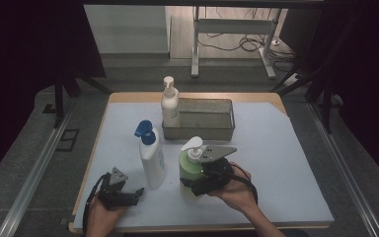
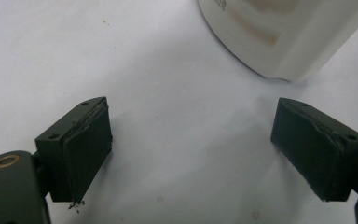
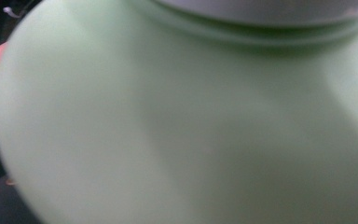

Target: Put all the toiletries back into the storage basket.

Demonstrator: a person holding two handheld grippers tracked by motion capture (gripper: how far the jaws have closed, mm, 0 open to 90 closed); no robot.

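the green bottle stands near the middle of the worktop, toward its near edge, just right of the bottle with the blue pump. it has a round, pale green body with a wide shoulder and a white pump head turned to the left. in the right gripper view the green body sits very close to the camera, blurred, with a white collar above the shoulder.

the right gripper is at the bottle's right side, low on the body, jaws wide and set around it; it appears to be grasping the green bottle, though the pads themselves are hidden. the right hand holds it from the near right.

the left gripper rests at the near left corner, released, jaws apart with nothing between them. in the left gripper view its pads hang over bare worktop, the white base of the blue-pump bottle beyond them.

a white pump bottle stands at the left end of a metal tray, farther back.
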